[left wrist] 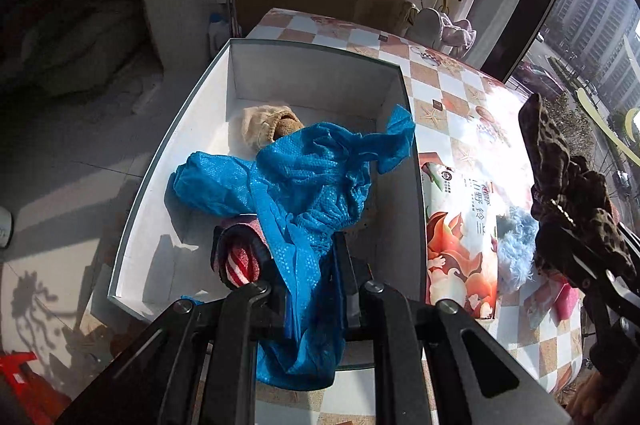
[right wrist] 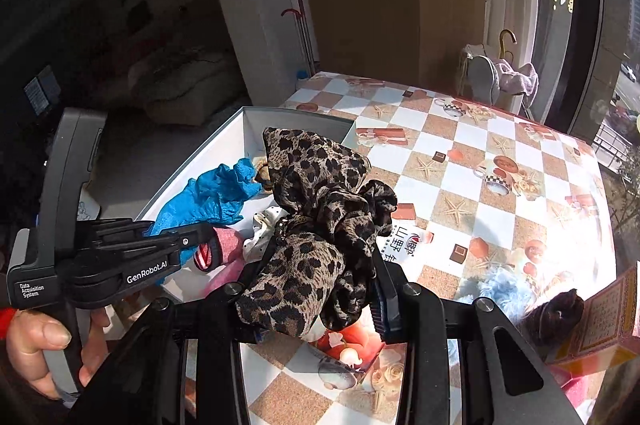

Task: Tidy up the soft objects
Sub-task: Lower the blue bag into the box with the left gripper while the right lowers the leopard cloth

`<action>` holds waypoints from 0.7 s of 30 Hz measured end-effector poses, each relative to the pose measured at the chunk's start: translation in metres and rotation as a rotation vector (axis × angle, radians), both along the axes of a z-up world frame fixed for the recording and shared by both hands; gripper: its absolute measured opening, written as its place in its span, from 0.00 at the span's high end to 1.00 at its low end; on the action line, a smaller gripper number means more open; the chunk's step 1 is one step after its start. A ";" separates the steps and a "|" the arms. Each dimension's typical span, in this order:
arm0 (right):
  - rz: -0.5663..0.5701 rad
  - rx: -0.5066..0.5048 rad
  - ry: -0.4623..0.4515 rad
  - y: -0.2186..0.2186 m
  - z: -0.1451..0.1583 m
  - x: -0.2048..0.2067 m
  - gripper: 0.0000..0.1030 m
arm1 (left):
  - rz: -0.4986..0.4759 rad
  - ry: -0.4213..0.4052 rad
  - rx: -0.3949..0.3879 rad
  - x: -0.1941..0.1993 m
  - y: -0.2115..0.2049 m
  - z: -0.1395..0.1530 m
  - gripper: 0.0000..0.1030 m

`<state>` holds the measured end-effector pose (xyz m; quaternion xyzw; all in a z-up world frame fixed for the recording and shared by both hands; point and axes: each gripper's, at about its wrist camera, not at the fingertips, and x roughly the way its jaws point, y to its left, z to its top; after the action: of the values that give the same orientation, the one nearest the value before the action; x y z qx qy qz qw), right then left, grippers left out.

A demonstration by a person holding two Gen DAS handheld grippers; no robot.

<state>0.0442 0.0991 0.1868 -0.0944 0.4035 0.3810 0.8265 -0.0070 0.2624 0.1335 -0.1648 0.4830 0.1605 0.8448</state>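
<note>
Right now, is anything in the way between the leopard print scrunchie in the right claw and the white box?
Nothing solid blocks it. The leopard print scrunchie is clamped in the right claw near the white box, whose top is open. The left claw, gripping a blue plastic cover, hangs over the box's near end and crowds that side.

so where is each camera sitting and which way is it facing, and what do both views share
Left wrist: sits on the left tool, looking steeply down into the white box; its black fingers clamp the blue plastic cover; the right tool shows at the right edge.
Right wrist: sits on the right tool, looking down across the checkered tablecloth; its fingers grip the leopard-print scrunchie; the left tool and the person's hand show at the left.
Shared: box, blue cover, scrunchie, tablecloth, fluffy light-blue item, cardboard panel.
</note>
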 end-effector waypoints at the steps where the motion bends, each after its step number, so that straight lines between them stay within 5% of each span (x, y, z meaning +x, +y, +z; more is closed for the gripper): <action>1: 0.012 -0.003 -0.001 0.006 0.000 -0.002 0.61 | 0.003 0.002 0.003 -0.001 0.002 -0.001 0.84; 21: 0.084 -0.059 0.056 0.052 -0.022 -0.008 0.61 | 0.046 0.030 0.015 -0.023 0.026 -0.019 0.84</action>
<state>0.0367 0.1515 0.1644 -0.1248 0.4331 0.4056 0.7952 -0.0298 0.2883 0.1148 -0.1670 0.4903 0.1861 0.8349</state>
